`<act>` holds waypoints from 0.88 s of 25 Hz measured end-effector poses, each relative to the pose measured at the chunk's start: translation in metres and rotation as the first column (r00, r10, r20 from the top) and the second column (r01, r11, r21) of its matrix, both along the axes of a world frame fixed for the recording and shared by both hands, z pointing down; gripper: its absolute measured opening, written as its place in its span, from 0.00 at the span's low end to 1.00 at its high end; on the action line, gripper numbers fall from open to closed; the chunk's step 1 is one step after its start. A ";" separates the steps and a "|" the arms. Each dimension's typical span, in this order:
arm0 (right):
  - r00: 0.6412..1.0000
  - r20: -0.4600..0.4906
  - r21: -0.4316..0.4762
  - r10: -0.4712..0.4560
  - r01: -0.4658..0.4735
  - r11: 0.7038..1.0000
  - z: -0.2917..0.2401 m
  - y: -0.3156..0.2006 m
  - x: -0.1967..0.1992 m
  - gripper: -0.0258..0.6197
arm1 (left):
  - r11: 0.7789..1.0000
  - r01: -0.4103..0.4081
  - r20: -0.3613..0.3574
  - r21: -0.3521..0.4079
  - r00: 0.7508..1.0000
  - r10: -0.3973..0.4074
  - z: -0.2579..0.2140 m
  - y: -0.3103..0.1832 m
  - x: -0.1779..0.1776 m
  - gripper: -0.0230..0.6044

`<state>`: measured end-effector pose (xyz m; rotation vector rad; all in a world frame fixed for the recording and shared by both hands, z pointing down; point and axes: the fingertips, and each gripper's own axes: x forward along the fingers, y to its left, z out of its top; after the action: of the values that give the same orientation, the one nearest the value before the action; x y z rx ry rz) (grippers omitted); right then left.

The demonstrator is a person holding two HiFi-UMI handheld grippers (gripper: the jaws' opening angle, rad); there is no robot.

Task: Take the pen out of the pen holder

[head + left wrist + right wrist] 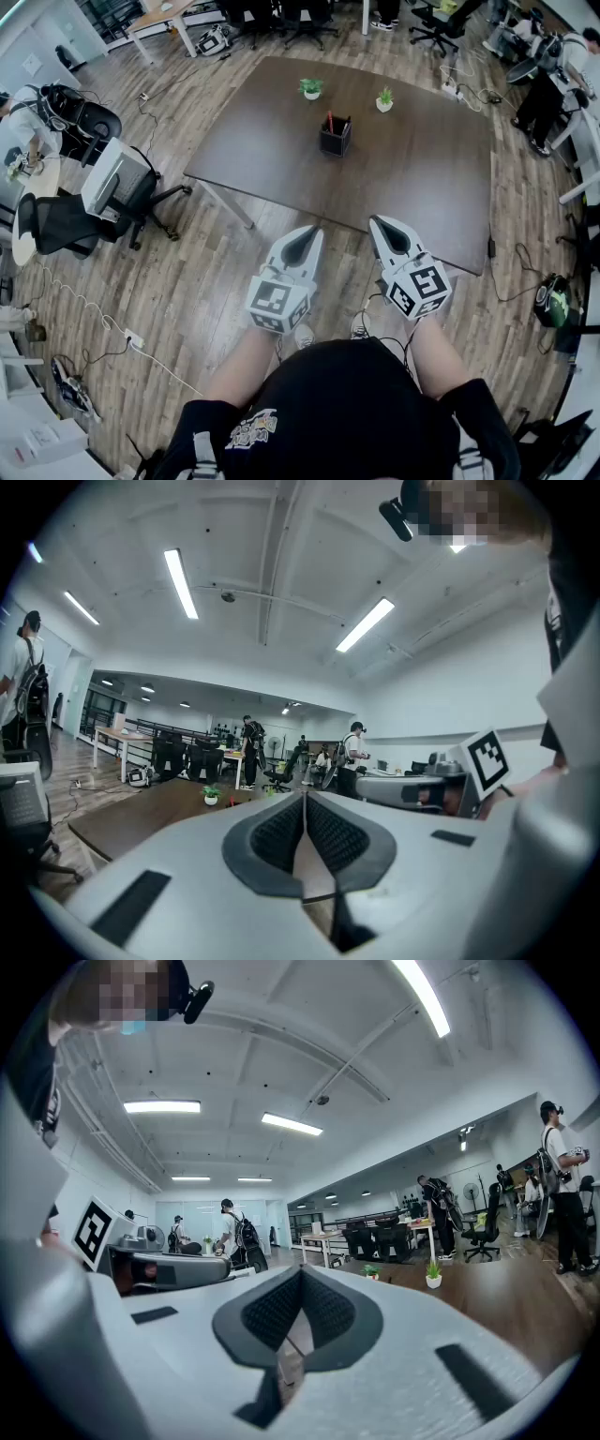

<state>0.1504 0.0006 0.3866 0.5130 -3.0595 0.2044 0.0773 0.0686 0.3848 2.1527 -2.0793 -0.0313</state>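
I am holding the left gripper (302, 246) level over the floor, with its tongs pressed together on nothing. The right gripper (392, 234) beside it is the same, closed and empty. Both are well short of the table (262, 159). The pen (329, 122) is standing upright in the dark pen holder (335, 137), at about 12 o'clock from the grippers and near the middle of the tabletop.

I am seeing three risks. Tongs that arrive closed would push the pen instead of taking it, so I judge they need opening on the way in. The holder looks light, and a sideways or slanted pull could tip it or drag it along. Two small plants, one (310, 88) at 11 o'clock of the holder and one (384, 99) at 1 o'clock, are standing just behind it, so overreaching could knock either one.

For room, an office chair (122, 187) is sitting at 9 o'clock, well clear of my path. The table's near edge is running diagonally between me and the holder, closer on the right. The top in front of the holder is bare wood, and I judge a straight approach from 6 o'clock to be open.
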 end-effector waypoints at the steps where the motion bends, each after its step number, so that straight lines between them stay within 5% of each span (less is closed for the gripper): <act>1: 1.000 -0.001 0.001 -0.004 0.004 1.000 -0.002 0.001 -0.001 0.05 | 1.000 0.001 -0.001 0.000 1.000 -0.001 -0.001 0.001 -0.001 0.05; 18: 1.000 0.029 -0.030 0.001 0.000 1.000 -0.005 0.030 -0.024 0.07 | 1.000 -0.021 -0.018 0.017 1.000 0.021 0.000 0.028 -0.027 0.06; 22: 1.000 0.026 -0.025 0.011 -0.010 1.000 -0.002 0.041 -0.036 0.15 | 0.999 -0.041 -0.018 0.009 0.999 0.041 0.005 0.037 -0.037 0.22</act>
<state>0.1145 0.0421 0.3846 0.5299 -3.0761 0.2504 0.0399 0.1060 0.3902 2.1906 -2.0280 -0.0553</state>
